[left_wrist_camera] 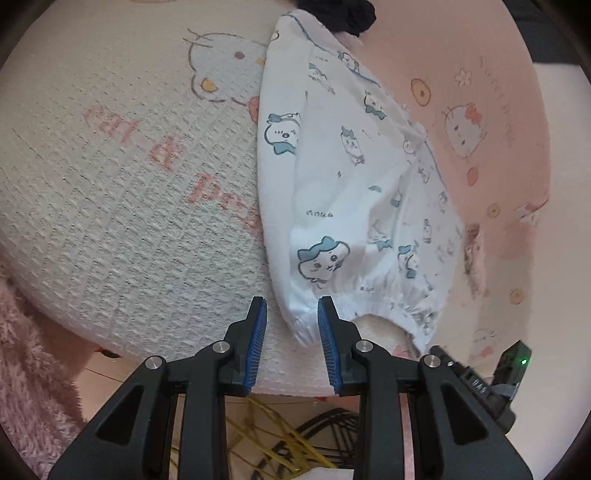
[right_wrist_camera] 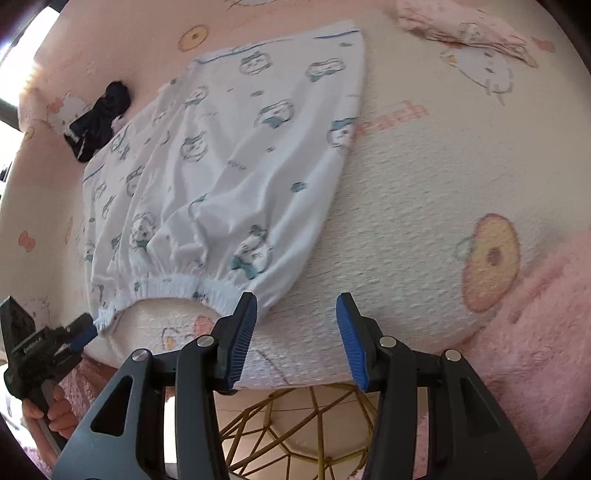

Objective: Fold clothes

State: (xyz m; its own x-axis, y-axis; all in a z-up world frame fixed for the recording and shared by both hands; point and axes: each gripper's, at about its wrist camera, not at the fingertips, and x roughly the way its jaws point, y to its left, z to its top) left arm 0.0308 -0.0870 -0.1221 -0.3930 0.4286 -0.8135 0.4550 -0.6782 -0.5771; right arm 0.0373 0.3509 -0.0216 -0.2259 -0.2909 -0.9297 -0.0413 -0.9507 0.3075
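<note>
Left gripper [left_wrist_camera: 291, 332]: fingers apart at a moderate gap, nothing pinched. The elastic corner of the white printed shorts [left_wrist_camera: 354, 192] sits between the tips in the wrist view, close to the right-hand finger [left_wrist_camera: 328, 343]; cannot tell whether it touches. From the right wrist view the left gripper [right_wrist_camera: 86, 330] meets the same waistband end at 8 o'clock.

Right gripper [right_wrist_camera: 295, 332]: fingers apart, somewhat wider, empty. Its left-hand finger [right_wrist_camera: 243, 332] stands just beside the other waistband corner at about 10 o'clock from the gap; bare cover lies between the fingers.

Reading: one tool at each end of the waistband [right_wrist_camera: 173, 286], both pitched down. This looks like the approach to a two-corner pick so the near edge can be carried over the far hem. Grip not yet made.

Garment: shorts lie mostly flat, waistband nearest, legs running away toward 12 o'clock. Wrinkles gather above the elastic.

Surface: a waffle-textured cover [left_wrist_camera: 122, 206] in cream and pink with cat prints and lettering, over what seems a rounded worktop. A dark bundled item [right_wrist_camera: 98, 118] rests touching the far side of the shorts at 10 o'clock. A folded pink garment [right_wrist_camera: 465, 27] lies well apart at 1 o'clock. Pink fluffy fabric [right_wrist_camera: 535, 325] at 4 o'clock.

Below the edge: gold wire frame [right_wrist_camera: 295, 424], pale floor. A hand [right_wrist_camera: 55, 411] grips the left tool.
</note>
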